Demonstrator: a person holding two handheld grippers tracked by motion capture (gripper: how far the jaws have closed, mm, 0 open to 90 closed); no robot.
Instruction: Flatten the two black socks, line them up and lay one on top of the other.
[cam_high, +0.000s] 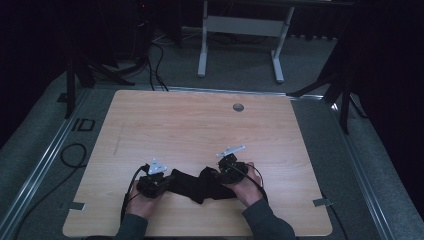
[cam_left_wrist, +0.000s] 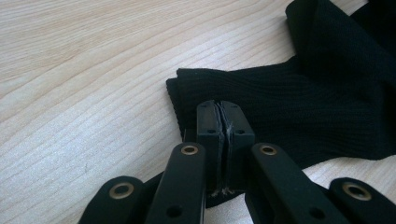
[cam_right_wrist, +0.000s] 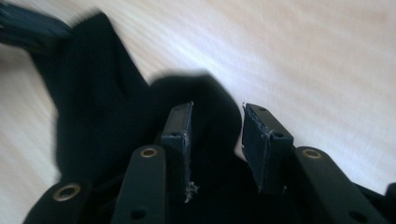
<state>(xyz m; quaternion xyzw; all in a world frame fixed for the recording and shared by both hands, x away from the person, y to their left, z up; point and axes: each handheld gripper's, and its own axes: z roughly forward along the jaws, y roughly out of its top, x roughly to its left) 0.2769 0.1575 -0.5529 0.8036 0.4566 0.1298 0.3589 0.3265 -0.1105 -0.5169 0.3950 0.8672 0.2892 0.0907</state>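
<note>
A black ribbed sock (cam_high: 197, 185) lies crumpled near the wooden table's (cam_high: 200, 125) front edge, between my two grippers. At its left end, my left gripper (cam_high: 159, 181) is held in a hand. In the left gripper view the jaws are pressed together at the sock's cuff (cam_left_wrist: 280, 98), so the left gripper (cam_left_wrist: 219, 116) appears shut on the fabric. My right gripper (cam_high: 227, 169) sits at the sock's right end, held by the other hand. In the right gripper view, that gripper (cam_right_wrist: 217, 135) is open, with a dark fold of sock (cam_right_wrist: 102, 107) between and behind its jaws.
A small round grommet (cam_high: 238, 107) sits near the table's far edge. Beyond the table a white desk frame (cam_high: 240, 25) stands on grey carpet. Black cables (cam_high: 75, 155) lie on the floor at the left. Dark stands (cam_high: 345, 90) flank the far corners.
</note>
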